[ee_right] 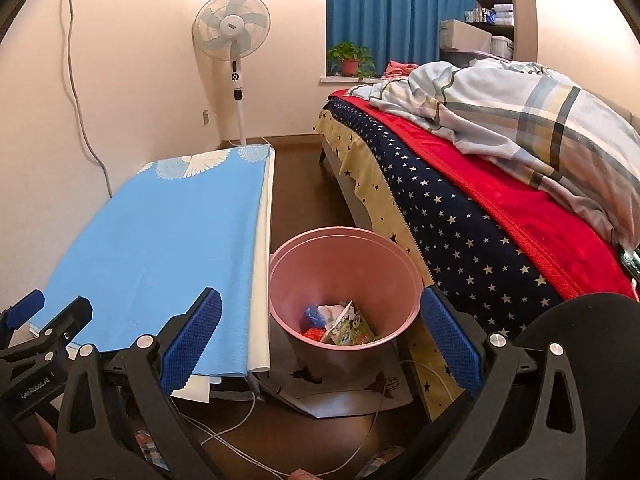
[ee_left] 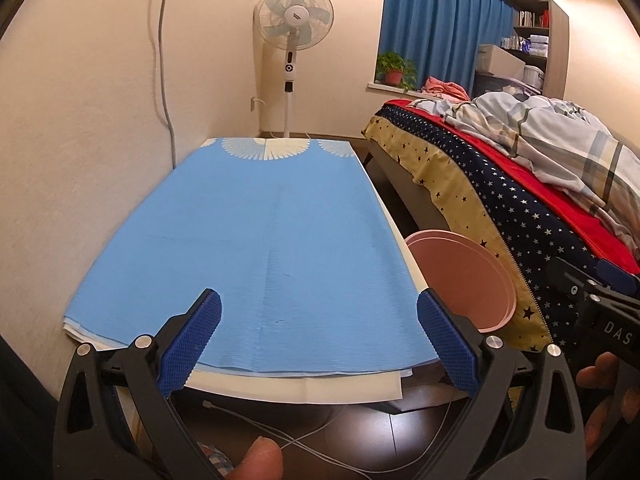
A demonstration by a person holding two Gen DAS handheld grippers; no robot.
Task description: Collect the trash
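Observation:
A pink trash bin (ee_right: 400, 276) stands on the floor between the table and the bed; in the left wrist view its rim (ee_left: 472, 276) shows beside the table. Inside lie a printed carton (ee_right: 350, 326), a blue wrapper (ee_right: 314, 314), white crumpled paper and a red scrap. My right gripper (ee_right: 320, 332) is open and empty, held above the bin's near side. My left gripper (ee_left: 318, 336) is open and empty over the near edge of the table with the blue cloth (ee_left: 256, 240). No trash shows on the cloth.
A bed (ee_right: 500, 208) with a starry cover and a rumpled quilt runs along the right. A standing fan (ee_left: 294, 40) is by the far wall. White cables (ee_right: 240, 432) and paper lie on the dark floor under the table.

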